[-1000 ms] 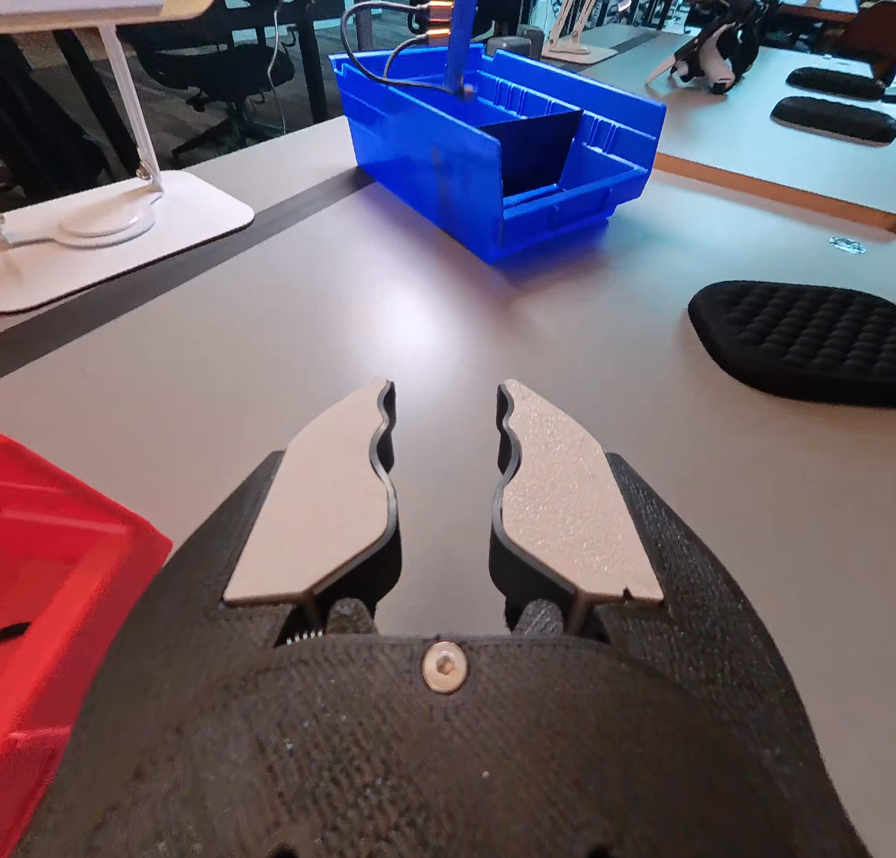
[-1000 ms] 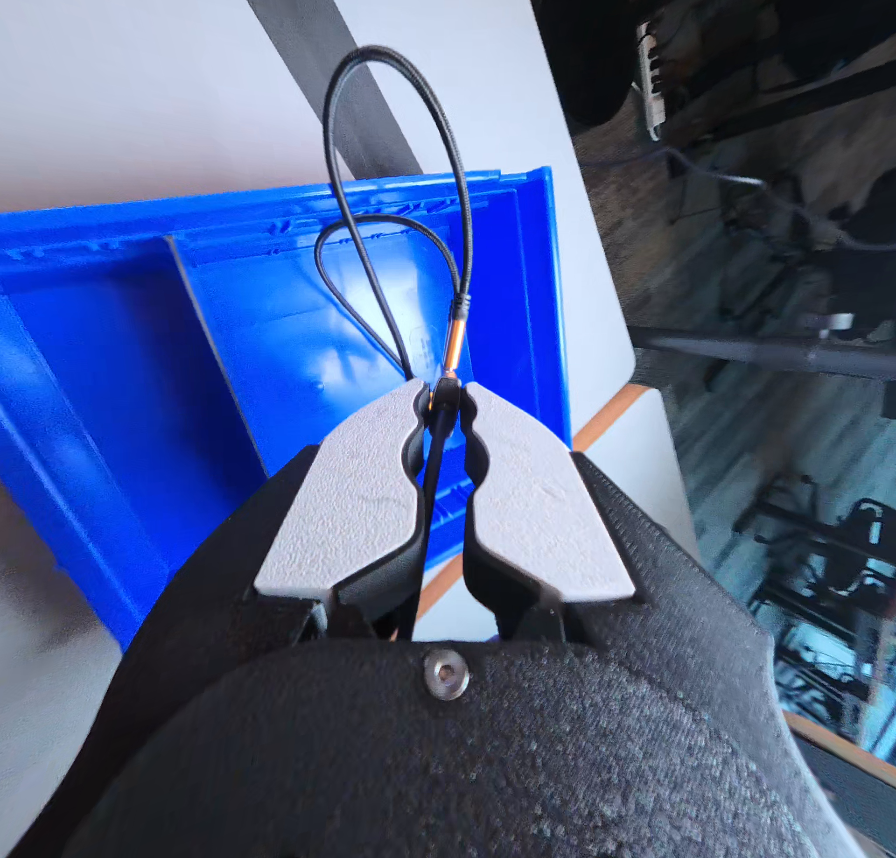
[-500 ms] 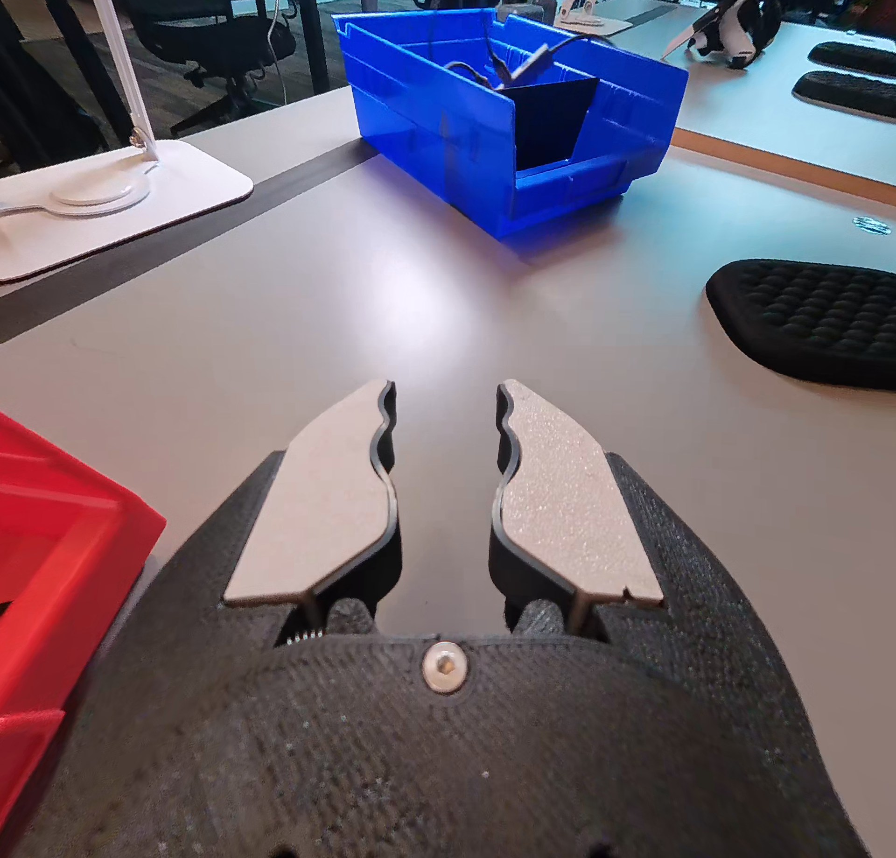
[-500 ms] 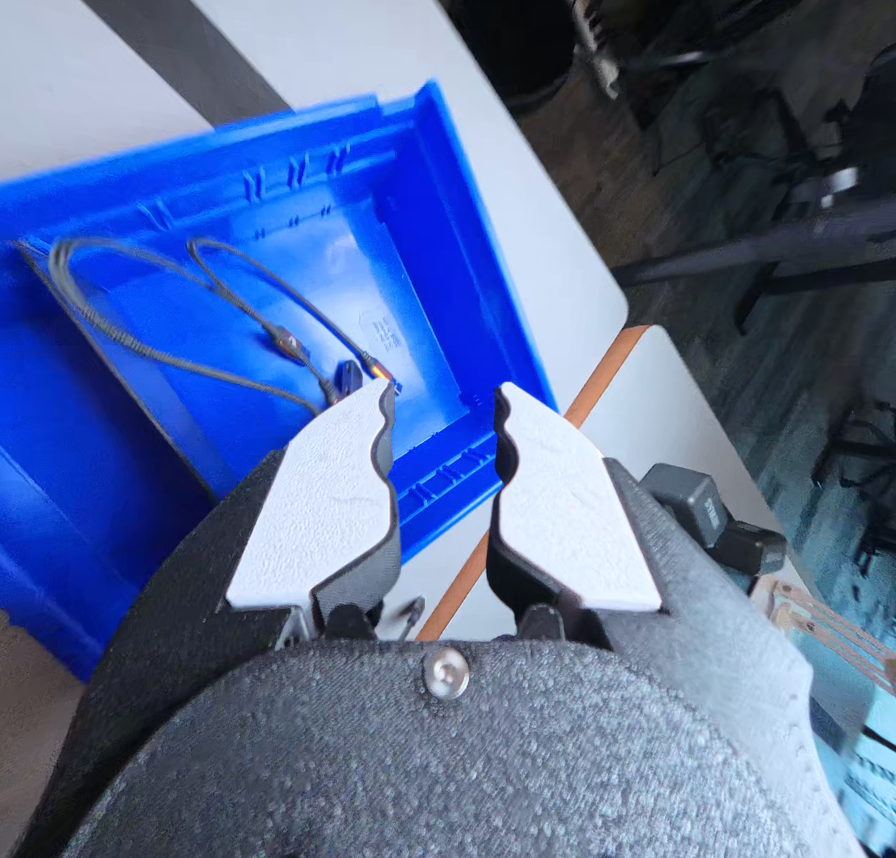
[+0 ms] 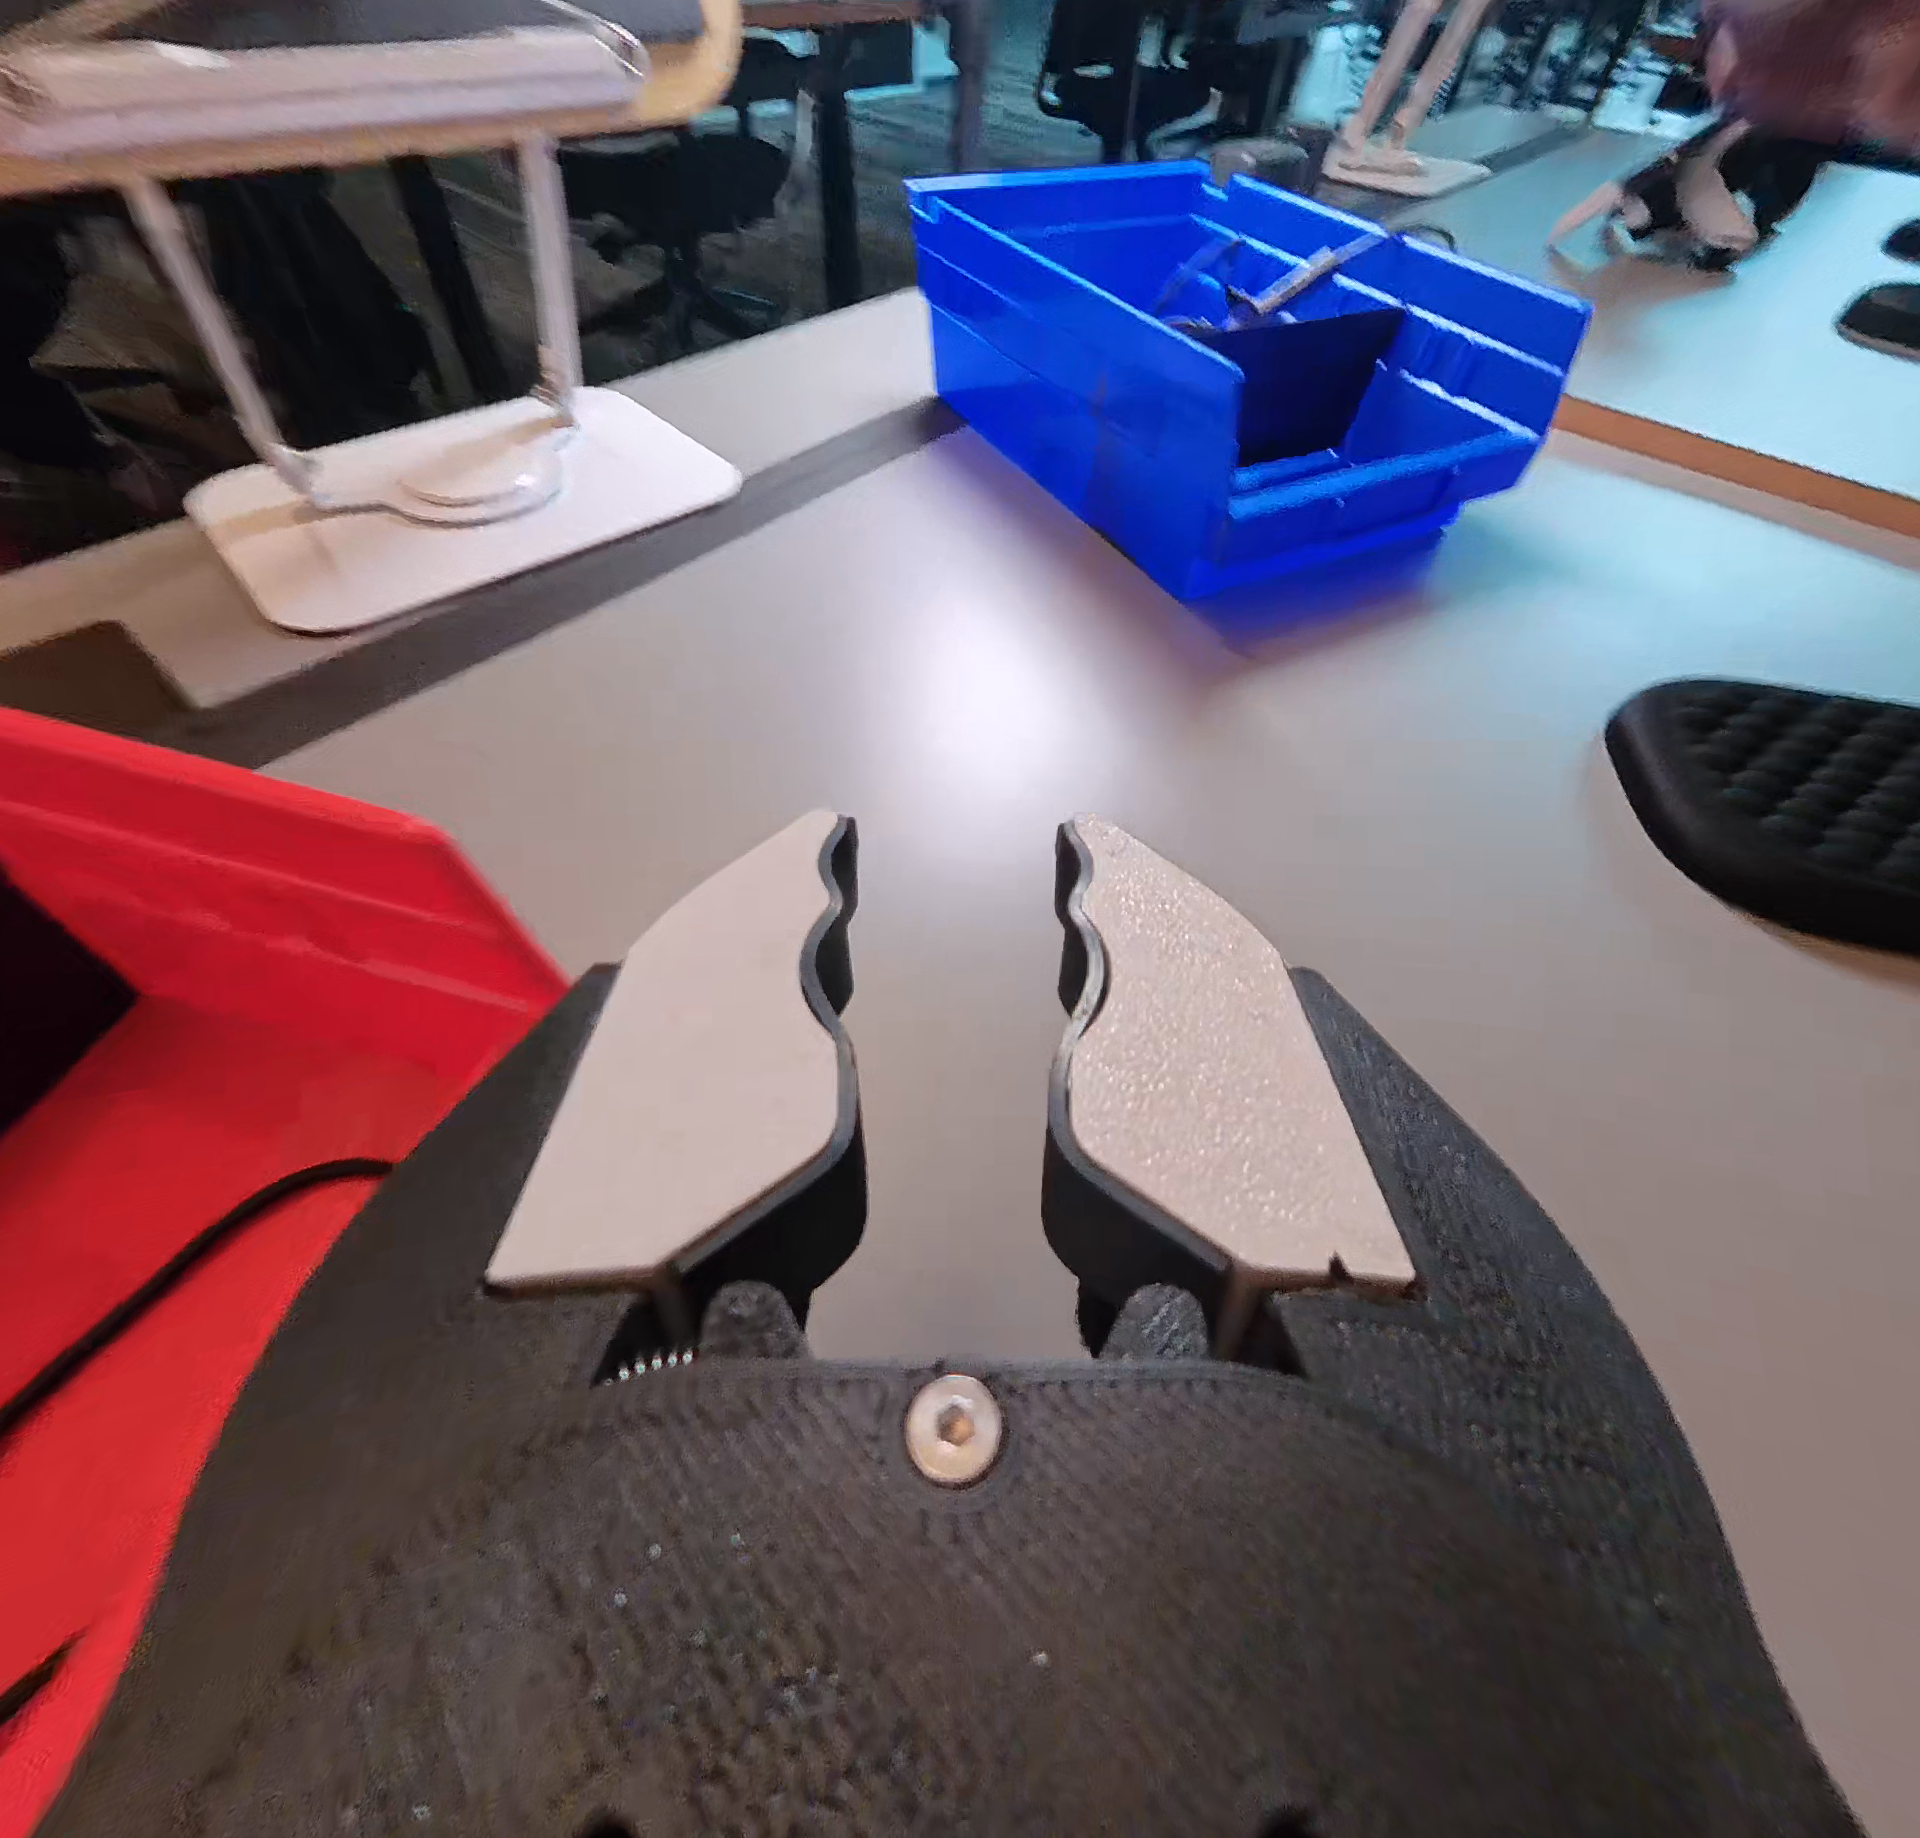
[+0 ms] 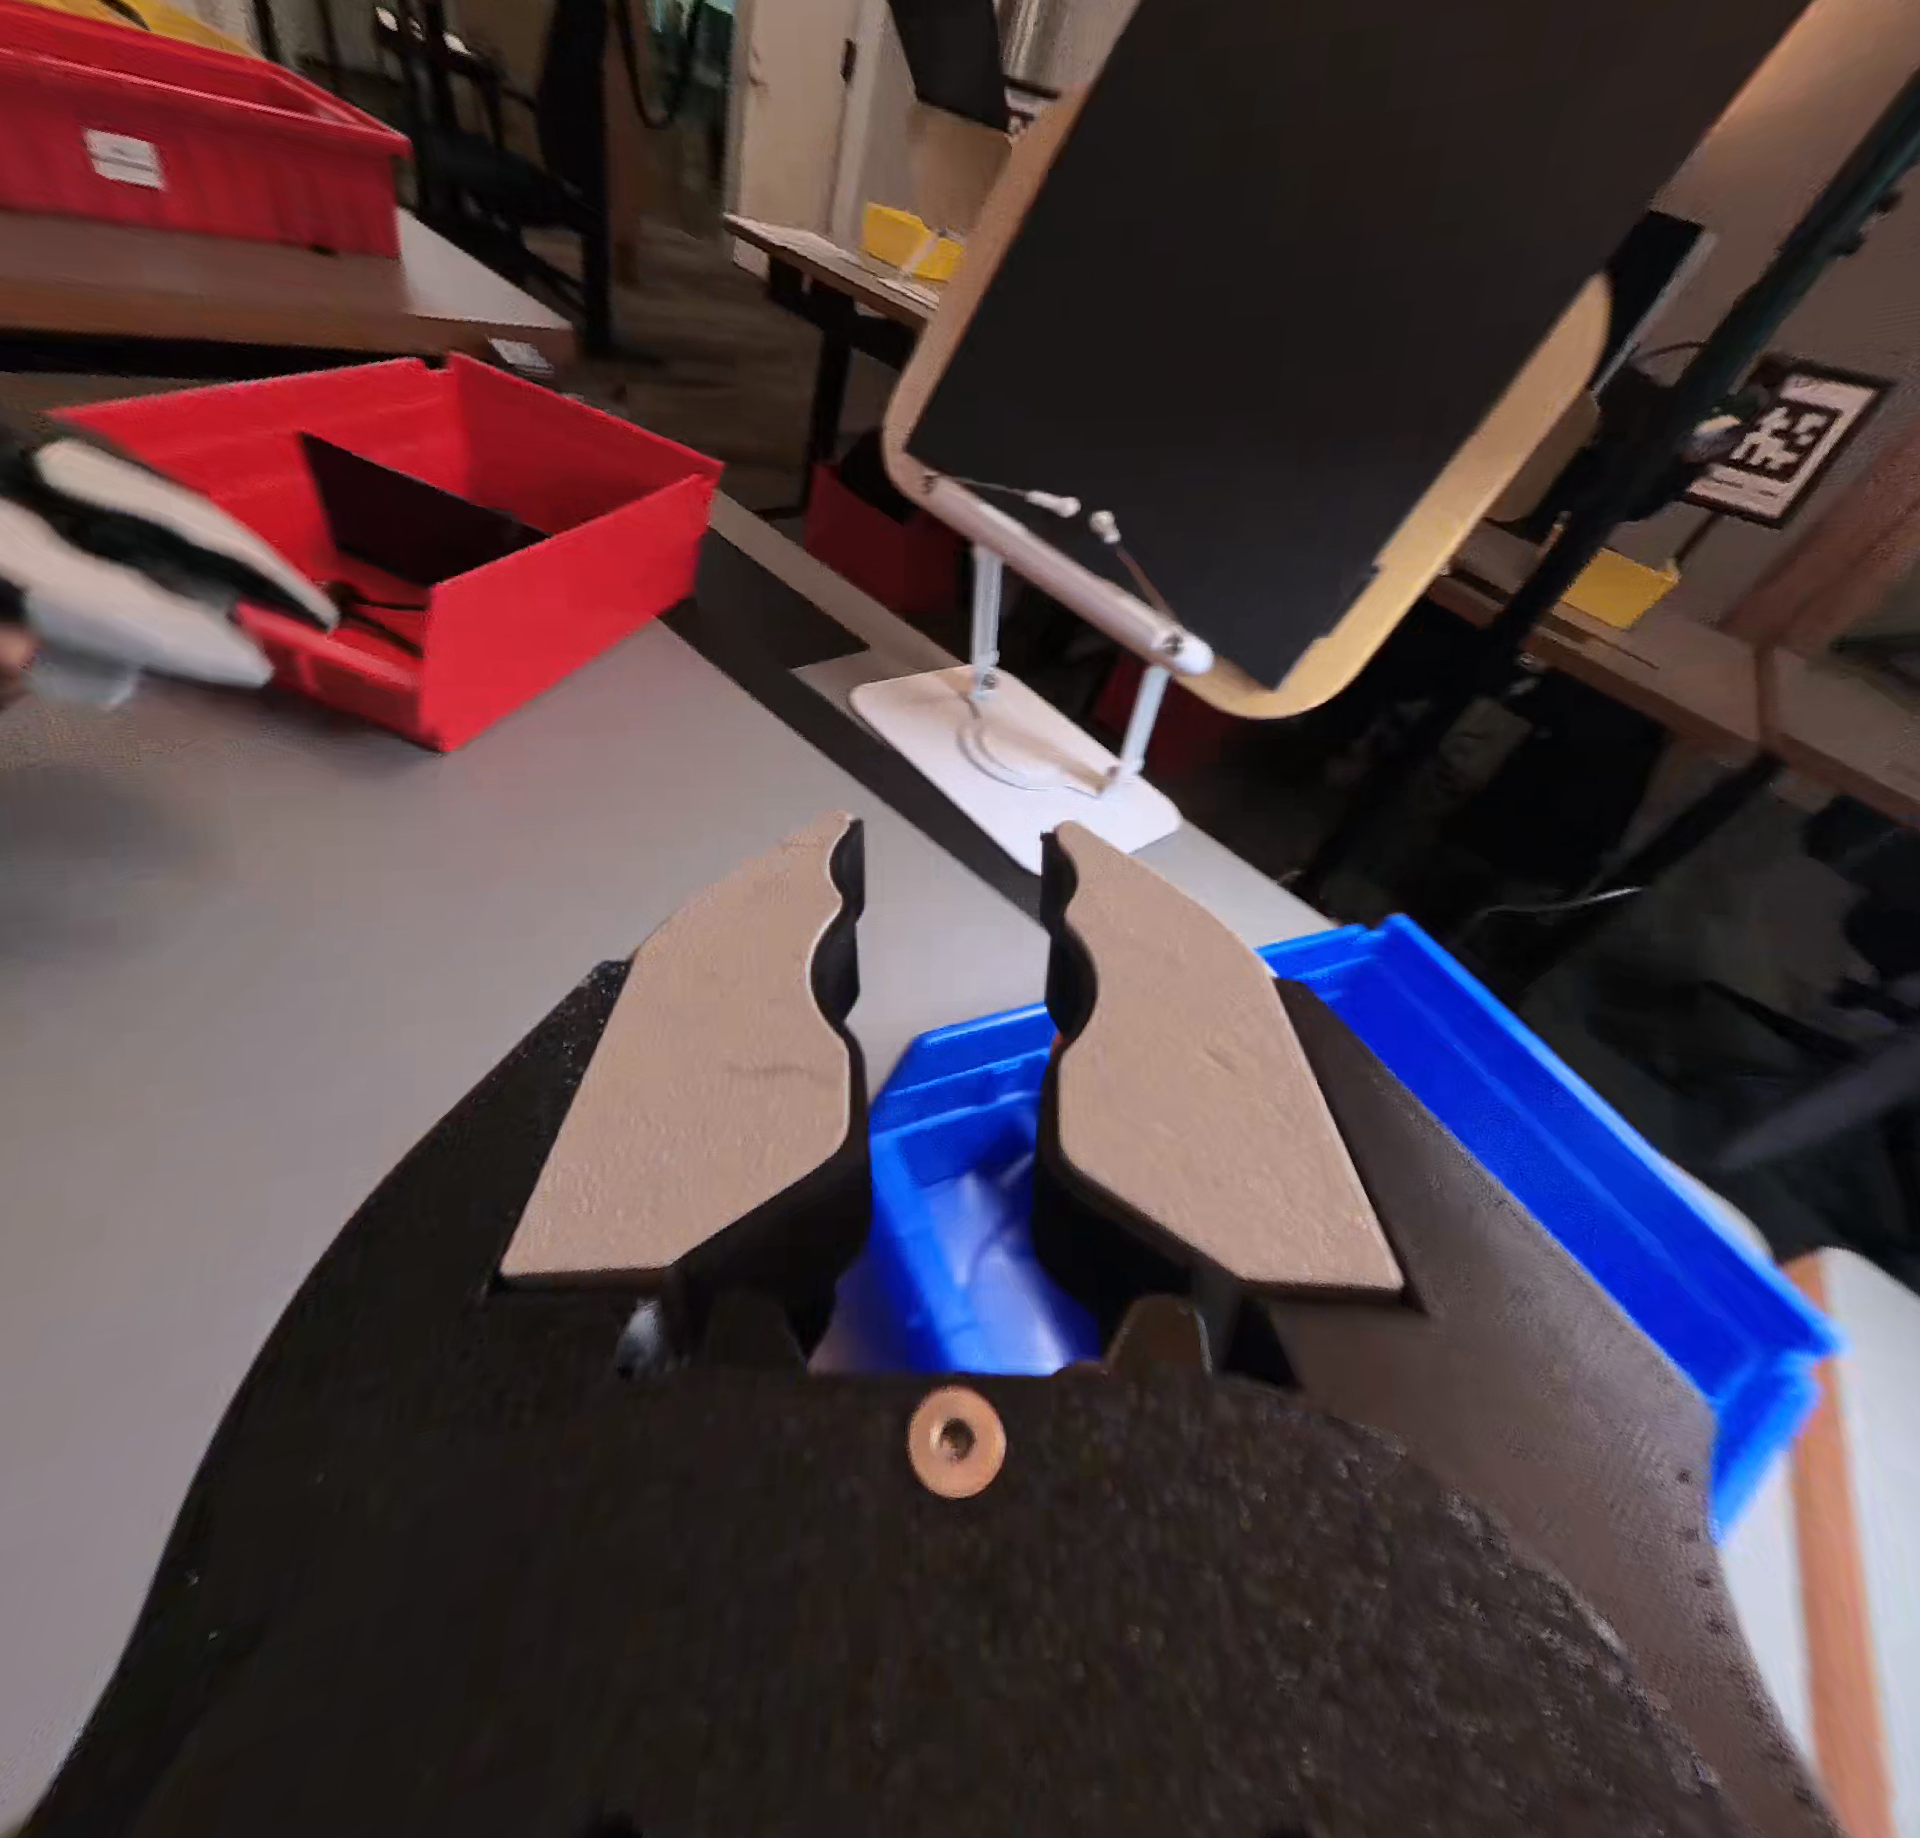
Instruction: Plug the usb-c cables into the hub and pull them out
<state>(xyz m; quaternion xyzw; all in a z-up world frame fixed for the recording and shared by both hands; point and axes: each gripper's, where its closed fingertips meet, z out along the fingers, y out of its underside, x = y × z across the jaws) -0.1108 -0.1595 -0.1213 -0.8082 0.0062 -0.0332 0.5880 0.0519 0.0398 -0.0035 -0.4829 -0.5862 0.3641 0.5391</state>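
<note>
The black USB-C cables (image 5: 1280, 276) lie in the blue bin (image 5: 1122, 375) at the far side of the grey table; they are blurred. My left gripper (image 5: 956, 832) is open and empty, low over the table beside the red bin (image 5: 260, 915), which holds a black cable (image 5: 156, 1258). My right gripper (image 6: 951, 843) is open and empty above the blue bin (image 6: 1558, 1144), facing the red bin (image 6: 551, 552). The left gripper also shows at the left edge of the right wrist view (image 6: 135, 583). I cannot make out a hub.
A white stand (image 5: 468, 500) carrying a dark board (image 6: 1299, 282) stands at the table's far edge. A black padded wrist rest (image 5: 1787, 812) lies at the right. A black divider (image 6: 416, 531) sits in the red bin. Other desks and chairs stand behind. Left tips to right tips: about 30 cm.
My right gripper opened and dropped the cable into the blue bin, then swung up to face across the table. My left gripper stayed open and shifted nearer the red bin.
</note>
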